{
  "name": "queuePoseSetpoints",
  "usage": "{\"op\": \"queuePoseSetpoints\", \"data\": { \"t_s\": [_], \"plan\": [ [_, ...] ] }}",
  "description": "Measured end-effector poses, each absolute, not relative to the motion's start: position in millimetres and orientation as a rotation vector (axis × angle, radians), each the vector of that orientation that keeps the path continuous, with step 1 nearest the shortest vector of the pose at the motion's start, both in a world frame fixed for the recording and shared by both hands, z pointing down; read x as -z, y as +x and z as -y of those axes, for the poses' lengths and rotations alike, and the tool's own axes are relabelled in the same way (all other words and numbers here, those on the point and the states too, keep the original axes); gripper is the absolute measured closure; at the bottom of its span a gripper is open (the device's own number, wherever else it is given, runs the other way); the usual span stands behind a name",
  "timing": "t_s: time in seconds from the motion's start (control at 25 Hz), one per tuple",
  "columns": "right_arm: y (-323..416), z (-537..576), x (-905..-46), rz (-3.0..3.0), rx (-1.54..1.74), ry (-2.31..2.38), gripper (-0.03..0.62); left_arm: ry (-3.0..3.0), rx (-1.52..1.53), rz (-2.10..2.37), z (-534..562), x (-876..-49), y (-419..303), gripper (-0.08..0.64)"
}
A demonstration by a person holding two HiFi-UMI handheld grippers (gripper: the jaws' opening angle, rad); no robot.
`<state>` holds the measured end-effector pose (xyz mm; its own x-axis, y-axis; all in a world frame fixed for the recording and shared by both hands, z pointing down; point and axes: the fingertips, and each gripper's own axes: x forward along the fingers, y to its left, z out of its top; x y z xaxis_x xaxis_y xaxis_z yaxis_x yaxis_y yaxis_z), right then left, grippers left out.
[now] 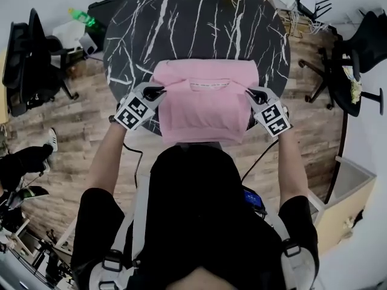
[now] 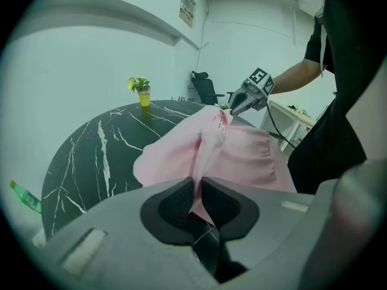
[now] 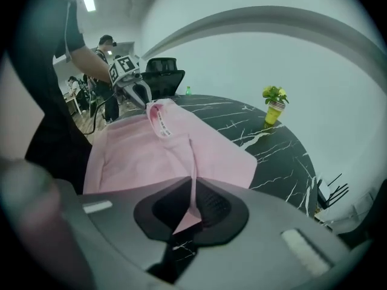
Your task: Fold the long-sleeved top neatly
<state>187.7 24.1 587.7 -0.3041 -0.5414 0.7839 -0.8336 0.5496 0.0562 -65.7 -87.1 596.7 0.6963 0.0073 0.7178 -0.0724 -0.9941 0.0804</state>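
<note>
Pink top [image 1: 205, 107] — pinched at either side by left gripper [image 1: 158, 93], right gripper [image 1: 251, 94].

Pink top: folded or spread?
Partly folded: pink top is a compact rectangle, no sleeves showing; left hand-held gripper and right hand-held gripper pinch its collar edge.

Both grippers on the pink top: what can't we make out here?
- Head view: pink top's near hem, behind the person's torso.
- Label print: too small in every view.
- Sleeves: no view shows them.
- Table's near edge, head view: under the top.
</note>
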Motion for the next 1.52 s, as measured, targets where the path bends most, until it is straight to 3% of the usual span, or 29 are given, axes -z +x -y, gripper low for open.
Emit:
{"op": "queuePoseSetpoints", "data": {
  "t_s": [0.28, 0.44, 0.76, 0.84, 0.92, 1.24, 1.28, 1.44, 1.52],
  "plan": [
    [178, -43, -604, 1.995, -0.518, 1.083, 0.566, 2.742, -1.193, 0.065, 77, -611, -81, 0.523],
    [163, -52, -607, 1.999, -0.526, 1.001, 0.475, 2.719, -1.204, 0.033, 67, -613, -79, 0.487],
    [124, -31, -596, 2.071, -0.430, 0.912, 0.425, 2.722, -1.262, 0.009, 60, -615, -84, 0.452],
    [114, -29, -608, 2.046, -0.392, 0.854, 0.431, 2.713, -1.273, -0.004, 57, -617, -80, 0.445],
    [111, -29, -614, 2.027, -0.363, 0.834, 0.548, 2.697, -1.275, -0.008, 55, -619, -78, 0.453],
    [100, -67, -612, 2.035, -0.397, 0.764, 0.551, 2.612, -1.273, 0.027, 51, -620, -97, 0.497],
    [99, -73, -616, 2.025, -0.403, 0.754, 0.541, 2.604, -1.274, 0.029, 49, -620, -99, 0.497],
    [89, -96, -629, 1.991, -0.413, 0.679, 0.406, 2.600, -1.263, 0.025, 38, -619, -103, 0.489],
    [85, -99, -622, 2.016, -0.444, 0.695, 0.390, 2.600, -1.241, 0.029, 36, -616, -104, 0.485]
  ]
}}
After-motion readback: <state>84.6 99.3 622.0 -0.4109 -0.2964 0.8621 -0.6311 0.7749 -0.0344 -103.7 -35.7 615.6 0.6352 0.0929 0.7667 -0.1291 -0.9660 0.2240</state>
